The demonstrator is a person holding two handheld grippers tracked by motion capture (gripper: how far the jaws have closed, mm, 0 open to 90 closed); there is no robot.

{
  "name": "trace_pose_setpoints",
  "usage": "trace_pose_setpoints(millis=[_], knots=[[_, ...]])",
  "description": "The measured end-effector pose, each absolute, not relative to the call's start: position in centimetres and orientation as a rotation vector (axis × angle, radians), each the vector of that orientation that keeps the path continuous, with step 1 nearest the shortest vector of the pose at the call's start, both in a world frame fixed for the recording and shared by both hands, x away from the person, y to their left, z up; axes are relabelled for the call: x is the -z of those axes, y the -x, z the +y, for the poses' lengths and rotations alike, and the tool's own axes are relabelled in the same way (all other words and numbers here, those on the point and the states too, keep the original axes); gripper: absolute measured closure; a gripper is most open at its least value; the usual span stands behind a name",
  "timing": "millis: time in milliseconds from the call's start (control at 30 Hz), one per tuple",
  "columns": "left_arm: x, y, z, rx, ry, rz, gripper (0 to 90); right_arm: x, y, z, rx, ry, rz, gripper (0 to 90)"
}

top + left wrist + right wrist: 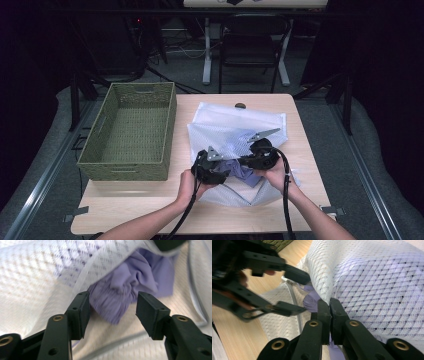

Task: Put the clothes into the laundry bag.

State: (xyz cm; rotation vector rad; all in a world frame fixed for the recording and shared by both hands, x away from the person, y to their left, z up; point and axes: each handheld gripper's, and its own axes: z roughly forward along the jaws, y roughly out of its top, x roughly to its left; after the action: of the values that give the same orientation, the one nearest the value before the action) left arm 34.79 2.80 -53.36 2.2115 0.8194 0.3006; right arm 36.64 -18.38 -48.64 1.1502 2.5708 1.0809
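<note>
Purple garment (130,287), bunched and creased, lies at the mouth of a white mesh laundry bag (235,131) on the bench (150,210), lower centre of the high view. Part of the cloth sits under the mesh and shows through it; the rest pokes out onto the bag's lower layer.

Left hand-held gripper (112,308): jaws stand apart, pads clear of the cloth on both sides, with the purple bundle just beyond and between them. Nothing pinched. In the right gripper view it shows at upper left (299,293), its two fingers spread beside the bag's edge.

Right hand-held gripper (329,306): jaws pressed together on the bag's upper mesh layer at its edge, lifting that layer over the garment.

In the high view both hand-held grippers meet close together over the bag's near end, left (212,170), right (260,155).

Green woven basket (129,131) stands on the bench at left, beside the bag, apart from both hands.
</note>
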Motion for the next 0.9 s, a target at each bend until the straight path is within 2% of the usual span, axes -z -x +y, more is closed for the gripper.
trace_pose_setpoints(millis=[200,333,500,900], knots=[[53.2,-34.2,5.4,-0.344,-2.248,0.855,43.5,48.4,-36.6,-18.4,-1.091,-1.140,2.566,88.3],[54.1,-34.7,6.4,-0.298,-2.279,0.928,44.9,48.3,-36.5,-18.2,-1.092,-1.139,2.566,88.3],[54.9,-34.9,5.9,-0.279,-2.311,0.918,47.0,48.4,-36.5,-18.1,-1.084,-1.132,2.577,88.3],[54.6,-35.8,4.3,-0.407,-2.264,0.875,52.2,47.6,-36.1,-18.0,-1.111,-1.106,2.570,88.3]])
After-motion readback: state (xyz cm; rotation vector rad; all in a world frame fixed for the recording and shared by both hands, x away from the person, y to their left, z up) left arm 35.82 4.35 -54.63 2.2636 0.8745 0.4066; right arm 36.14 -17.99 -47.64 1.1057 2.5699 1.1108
